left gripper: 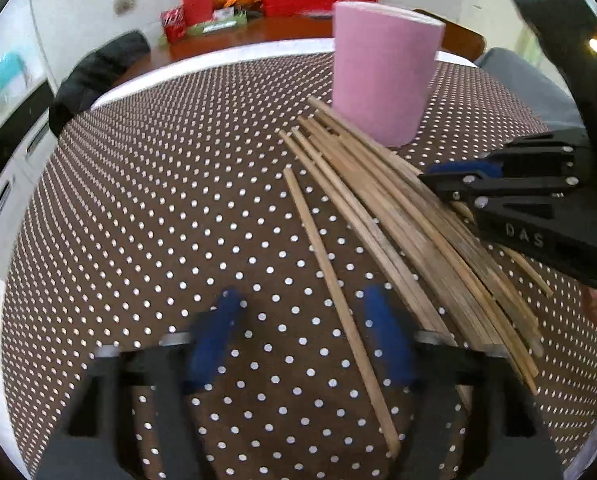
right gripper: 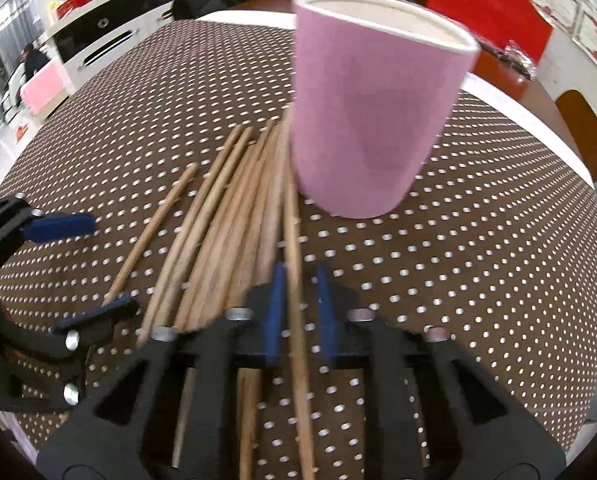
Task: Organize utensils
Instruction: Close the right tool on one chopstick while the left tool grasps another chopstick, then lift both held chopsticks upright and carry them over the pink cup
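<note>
On my left wrist cam, the left gripper [left gripper: 302, 332] is spread wide with nothing in it, its two blue pads hanging over the dotted tablecloth [left gripper: 158, 208]. One loose chopstick [left gripper: 338, 304] runs up between the pads without touching either, far as I can tell. Just right of it is the main chopstick pile [left gripper: 410, 240], maybe a dozen, too overlapped for an exact count, fanning toward the one pink cup [left gripper: 382, 76] standing upright at the pile's far tips. The right gripper [left gripper: 450, 184] comes in from the right, sitting over the pile. Lots of bare cloth on my left, all the way to the table's white edge [left gripper: 218, 56]. Over to the right wrist cam: the right gripper [right gripper: 298, 312] is closed most of the way, with one single chopstick [right gripper: 294, 240] running between the pads; whether they're actually pinching it, I can't tell. I count about ten sticks [right gripper: 218, 216] left of it. The cup [right gripper: 370, 112] is right ahead, open top showing, with plenty of free cloth [right gripper: 498, 240] to its right. The left gripper [right gripper: 86, 264] sits at the left edge.
</note>
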{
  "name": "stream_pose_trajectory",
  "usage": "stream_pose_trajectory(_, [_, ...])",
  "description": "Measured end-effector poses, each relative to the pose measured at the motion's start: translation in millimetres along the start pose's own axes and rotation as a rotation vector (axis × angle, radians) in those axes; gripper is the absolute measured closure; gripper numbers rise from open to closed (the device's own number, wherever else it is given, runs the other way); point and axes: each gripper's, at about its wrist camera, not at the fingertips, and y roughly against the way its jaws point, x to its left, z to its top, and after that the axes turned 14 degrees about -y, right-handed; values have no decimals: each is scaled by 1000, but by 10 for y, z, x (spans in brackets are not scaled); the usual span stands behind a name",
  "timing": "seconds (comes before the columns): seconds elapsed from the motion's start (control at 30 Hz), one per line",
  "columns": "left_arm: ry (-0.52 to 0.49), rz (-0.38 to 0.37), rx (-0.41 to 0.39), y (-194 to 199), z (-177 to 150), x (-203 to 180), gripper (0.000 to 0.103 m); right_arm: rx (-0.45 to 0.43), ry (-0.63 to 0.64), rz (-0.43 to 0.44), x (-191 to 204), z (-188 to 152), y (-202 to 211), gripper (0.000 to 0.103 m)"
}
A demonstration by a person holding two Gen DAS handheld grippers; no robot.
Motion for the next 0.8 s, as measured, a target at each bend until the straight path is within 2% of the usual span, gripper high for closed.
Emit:
stream_pose_trajectory(0.03, [-2, 2, 0, 16, 1, -5, 94, -8, 0, -2, 3, -38, 19, 97])
stream_pose_trajectory(0.07, [8, 3, 1, 19, -11, -1, 97, -21, -15, 19, -18, -88, 55, 97])
stream_pose_trajectory(0.23, [64, -17, -33, 61, -136, 54, 98, -96, -61, 80, -124, -293, 295, 97])
stream_pose_trajectory(0.43, [141, -23, -118, 251, -292, 140, 98, -184, -126, 165, -292, -467, 596, 98])
stream_pose_trajectory(0.53, [176, -27, -192, 400, -291, 166, 98, -242, -151, 211, -284, -495, 767, 98])
stream_pose_trajectory(0.63, [200, -39, -303, 599, -245, 180, 98, -318, -188, 277, -318, -502, 977, 98])
stream_pose_trajectory(0.8, [190, -42, -536, 940, -44, 135, 98, -459, -218, 340, -319, -322, 1346, 97])
